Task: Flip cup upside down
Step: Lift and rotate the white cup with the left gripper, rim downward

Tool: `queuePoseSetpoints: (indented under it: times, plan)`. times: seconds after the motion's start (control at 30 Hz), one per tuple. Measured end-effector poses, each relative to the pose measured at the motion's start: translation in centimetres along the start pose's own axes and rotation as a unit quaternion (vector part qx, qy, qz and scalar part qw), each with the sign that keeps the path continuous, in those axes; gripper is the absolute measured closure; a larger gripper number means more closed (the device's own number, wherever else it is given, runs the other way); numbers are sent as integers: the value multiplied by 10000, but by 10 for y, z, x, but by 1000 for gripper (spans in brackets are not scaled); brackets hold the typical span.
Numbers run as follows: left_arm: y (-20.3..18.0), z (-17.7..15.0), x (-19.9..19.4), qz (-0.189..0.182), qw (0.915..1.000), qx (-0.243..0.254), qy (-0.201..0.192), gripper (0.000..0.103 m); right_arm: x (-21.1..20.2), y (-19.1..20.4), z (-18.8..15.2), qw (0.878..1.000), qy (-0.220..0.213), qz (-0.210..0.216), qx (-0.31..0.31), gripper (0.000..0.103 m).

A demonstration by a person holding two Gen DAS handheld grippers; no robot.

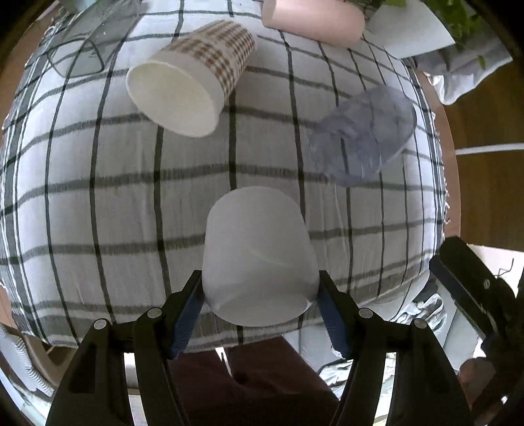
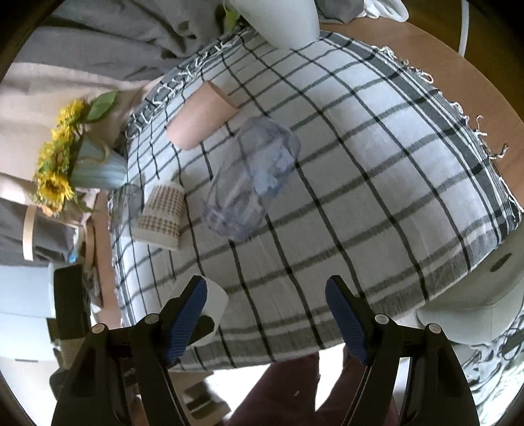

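Observation:
A plain white cup (image 1: 258, 255) sits between the blue pads of my left gripper (image 1: 260, 311), which is shut on it near its wide end, above the near edge of the checked cloth (image 1: 114, 213). In the right wrist view the same white cup (image 2: 214, 301) shows partly behind the left finger. My right gripper (image 2: 267, 314) is open and empty over the near edge of the cloth (image 2: 360, 180).
A brown-checked paper cup (image 1: 193, 78) (image 2: 162, 213), a clear bluish plastic cup (image 1: 363, 131) (image 2: 250, 177) and a pink cup (image 1: 314, 19) (image 2: 203, 114) lie on their sides on the cloth. A vase of sunflowers (image 2: 65, 160) stands at the table's far left.

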State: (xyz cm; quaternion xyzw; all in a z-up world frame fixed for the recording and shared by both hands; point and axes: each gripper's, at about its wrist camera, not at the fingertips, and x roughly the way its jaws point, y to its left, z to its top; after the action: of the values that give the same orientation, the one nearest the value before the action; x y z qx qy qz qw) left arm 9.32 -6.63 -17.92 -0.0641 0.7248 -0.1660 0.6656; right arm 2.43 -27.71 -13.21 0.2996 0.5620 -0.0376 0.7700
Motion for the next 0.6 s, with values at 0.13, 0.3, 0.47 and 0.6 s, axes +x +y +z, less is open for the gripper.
queuePoseSetpoints:
  times: [0.13,0.3,0.47,0.6]
  plan:
    - [-3,12,2,76,9999,53,-39,37,1,4,6,10000,-51,-7,28,27]
    - [-5,20,3,163,9997,128,-117,37,1,4,11,9999,-75,-82,71,27]
    - [-8,22,3,260,9993,190,-198,37,2,1,13,9998,-91,-143,92,27]
    - [-12,20,4,374,9987,248,-260,37,3,-2,12,9997,-68,-201,78,27]
